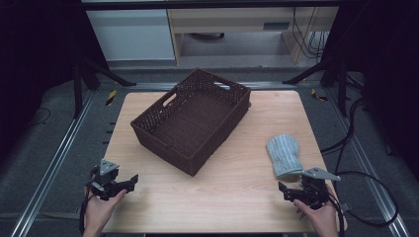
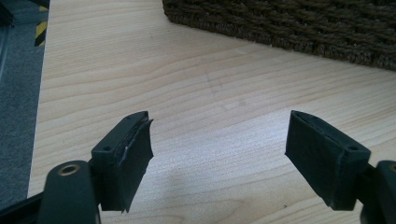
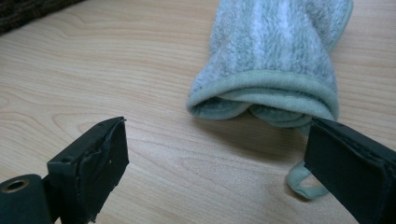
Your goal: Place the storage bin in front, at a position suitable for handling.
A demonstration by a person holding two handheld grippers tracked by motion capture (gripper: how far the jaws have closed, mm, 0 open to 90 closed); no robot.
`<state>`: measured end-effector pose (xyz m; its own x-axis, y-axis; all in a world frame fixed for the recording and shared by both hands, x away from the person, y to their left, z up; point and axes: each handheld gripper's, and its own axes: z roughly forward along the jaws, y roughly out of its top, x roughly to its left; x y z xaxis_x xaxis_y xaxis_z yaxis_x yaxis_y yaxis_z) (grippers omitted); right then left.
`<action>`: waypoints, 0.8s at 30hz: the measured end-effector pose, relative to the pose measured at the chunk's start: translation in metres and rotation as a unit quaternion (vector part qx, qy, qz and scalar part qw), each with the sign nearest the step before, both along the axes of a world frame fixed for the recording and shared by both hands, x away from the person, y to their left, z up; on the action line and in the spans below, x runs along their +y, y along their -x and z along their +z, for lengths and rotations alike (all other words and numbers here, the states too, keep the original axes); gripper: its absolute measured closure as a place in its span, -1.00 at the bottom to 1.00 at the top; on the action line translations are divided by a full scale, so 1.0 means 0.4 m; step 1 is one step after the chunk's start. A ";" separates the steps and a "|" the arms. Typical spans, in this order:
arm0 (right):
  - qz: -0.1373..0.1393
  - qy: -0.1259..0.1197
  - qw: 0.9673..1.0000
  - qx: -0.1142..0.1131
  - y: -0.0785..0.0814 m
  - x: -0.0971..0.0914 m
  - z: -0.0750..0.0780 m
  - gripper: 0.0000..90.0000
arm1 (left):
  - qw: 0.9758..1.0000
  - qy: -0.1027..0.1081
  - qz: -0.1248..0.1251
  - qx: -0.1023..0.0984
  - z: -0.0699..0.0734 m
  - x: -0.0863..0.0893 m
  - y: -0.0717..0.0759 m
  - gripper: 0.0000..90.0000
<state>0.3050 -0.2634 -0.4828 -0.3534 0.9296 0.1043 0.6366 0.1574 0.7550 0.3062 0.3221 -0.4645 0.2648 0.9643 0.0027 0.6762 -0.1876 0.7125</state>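
Your right gripper [image 1: 290, 191] sits at the near right of the wooden table [image 1: 237, 197], jaws apart with nothing between them. Just beyond it lies the mitt [image 1: 283, 154], a pale grey-green fleecy cloth with faint lighter stripes. In the right gripper view the mitt [image 3: 275, 56] shows its open mouth toward you, bound in a smooth green hem, the two layers sagging flat; a small hanging loop [image 3: 301, 184] trails from that end beside the right-hand jaw. Your left gripper [image 1: 126, 181] rests at the near left, jaws likewise spread and empty. The dark brown woven basket [image 1: 148, 129] stands mid-table, well apart from the mitt.
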 end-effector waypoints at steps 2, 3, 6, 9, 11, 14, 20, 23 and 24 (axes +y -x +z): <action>0.000 -0.008 1.000 -0.005 0.005 0.000 0.004 -0.82 | 1.000 0.002 0.000 0.000 0.000 -0.002 0.000 -0.51; 0.001 -0.007 1.000 -0.008 0.006 0.000 0.006 -0.80 | 1.000 0.000 -0.001 0.001 -0.002 -0.004 0.000 -0.51; 0.004 -0.009 1.000 -0.008 0.005 0.006 0.009 -0.79 | 1.000 0.001 -0.005 0.003 -0.003 -0.005 0.002 -0.51; 0.008 -0.006 1.000 -0.011 0.003 0.014 0.015 -0.79 | 1.000 0.004 -0.005 0.002 -0.002 -0.005 0.005 -0.51; 0.009 -0.003 1.000 -0.015 0.002 0.019 0.022 -0.79 | 1.000 0.002 -0.007 0.001 -0.002 -0.007 0.004 -0.50; 0.001 -0.006 1.000 -0.026 0.002 0.020 0.039 -0.79 | 1.000 0.001 -0.008 -0.002 0.000 -0.007 0.004 -0.50; -0.013 -0.018 0.999 -0.046 -0.013 0.015 0.070 -0.75 | 1.000 0.012 -0.008 -0.003 0.002 -0.004 -0.001 -0.48; -0.015 -0.021 0.999 -0.046 -0.033 0.016 0.076 -0.73 | 1.000 0.019 -0.007 -0.004 0.005 -0.002 -0.001 -0.47; -0.015 -0.020 0.999 -0.045 -0.042 0.017 0.078 -0.73 | 1.000 0.020 -0.008 -0.005 0.005 -0.002 -0.001 -0.47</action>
<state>0.3216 -0.2566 -0.4516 -0.3352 0.9356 0.1107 0.5704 0.1080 0.8143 0.3067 0.3213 -0.4627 0.2795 0.9595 -0.0342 0.6669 -0.1684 0.7259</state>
